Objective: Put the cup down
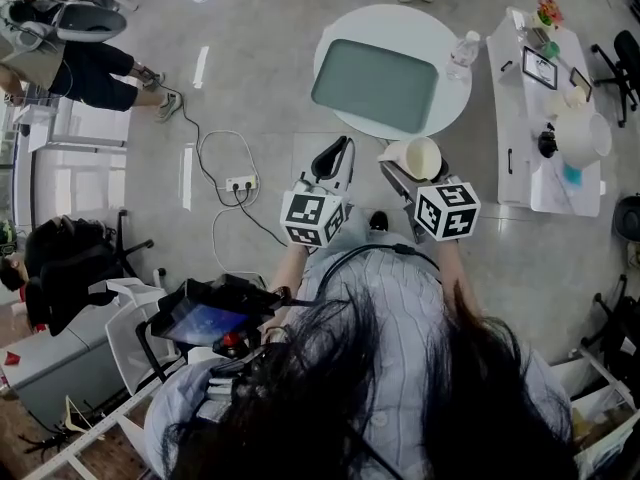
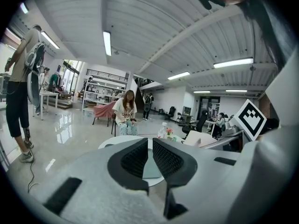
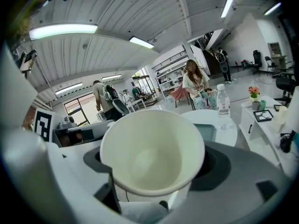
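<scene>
White paper cup [image 3: 152, 153], plain and bearing no print, held across its wall between the jaws of the right gripper [image 3: 154, 164]; its open mouth faces back along the jaws toward that gripper's camera, and its inside is empty. In the head view the cup [image 1: 415, 156] sits at the tip of the right gripper [image 1: 418, 173], in the air over the floor and just short of the near rim of the round white worktop [image 1: 440, 28] ahead. Left gripper [image 2: 150, 160], beside the right one, with jaws drawn to a narrow slit and nothing between them. The only markings on the grippers are the black-and-white square codes on the left cube [image 1: 313, 218] and right cube [image 1: 447, 210]. Ahead of both grippers the round worktop carries a grey tray [image 1: 375, 85] and a clear bottle [image 1: 463, 53], whose label is too small to read.
</scene>
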Motion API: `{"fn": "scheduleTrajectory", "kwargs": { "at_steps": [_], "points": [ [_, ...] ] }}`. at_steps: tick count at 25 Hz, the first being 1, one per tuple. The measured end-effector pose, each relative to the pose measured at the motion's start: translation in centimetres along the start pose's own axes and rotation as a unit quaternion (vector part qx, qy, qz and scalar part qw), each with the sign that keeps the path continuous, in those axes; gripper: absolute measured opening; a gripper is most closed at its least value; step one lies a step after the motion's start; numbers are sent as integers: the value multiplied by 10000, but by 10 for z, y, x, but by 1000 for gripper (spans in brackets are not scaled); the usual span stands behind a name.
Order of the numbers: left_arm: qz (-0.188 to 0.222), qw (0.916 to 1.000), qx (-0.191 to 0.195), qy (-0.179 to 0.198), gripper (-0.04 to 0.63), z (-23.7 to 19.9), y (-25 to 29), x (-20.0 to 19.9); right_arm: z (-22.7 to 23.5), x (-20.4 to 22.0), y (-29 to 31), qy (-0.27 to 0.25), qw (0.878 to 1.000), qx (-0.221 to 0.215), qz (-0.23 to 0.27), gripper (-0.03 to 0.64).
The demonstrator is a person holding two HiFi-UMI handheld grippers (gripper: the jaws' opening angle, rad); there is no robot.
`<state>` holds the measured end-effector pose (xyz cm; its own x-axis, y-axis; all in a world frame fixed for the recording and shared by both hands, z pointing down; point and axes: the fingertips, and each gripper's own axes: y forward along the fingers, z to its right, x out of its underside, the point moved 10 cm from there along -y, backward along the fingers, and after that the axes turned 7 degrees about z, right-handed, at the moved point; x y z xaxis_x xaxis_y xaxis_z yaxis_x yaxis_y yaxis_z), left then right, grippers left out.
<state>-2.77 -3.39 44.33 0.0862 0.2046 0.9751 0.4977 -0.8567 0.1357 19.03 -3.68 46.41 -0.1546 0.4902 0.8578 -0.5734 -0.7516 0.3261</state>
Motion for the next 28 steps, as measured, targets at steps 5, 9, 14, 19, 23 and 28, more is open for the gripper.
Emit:
{"fn": "scheduleTrajectory", "kwargs": {
  "at_steps": [5,9,14,19,23,28],
  "points": [
    [-66,10000,2,-10,43,-9,10,-1,6,-4,6,79,9999,76,22,433],
    [-87,9999,89,9,44,-18,28,-3,14,-8,19,118,9998,157,6,434],
    [-34,9995,301,19,43,-36,49,-6,22,-16,42,149,9996,256,-12,433],
    [-118,9991,413,-9,44,-65,79,-6,30,-30,79,150,9994,309,-66,433],
    [-194,9990,409,-32,43,-86,99,-10,36,-42,107,140,9993,347,-69,433],
    [-245,9990,367,-105,43,-105,116,-14,46,-54,140,56,9993,350,-101,434]
  ]
}}
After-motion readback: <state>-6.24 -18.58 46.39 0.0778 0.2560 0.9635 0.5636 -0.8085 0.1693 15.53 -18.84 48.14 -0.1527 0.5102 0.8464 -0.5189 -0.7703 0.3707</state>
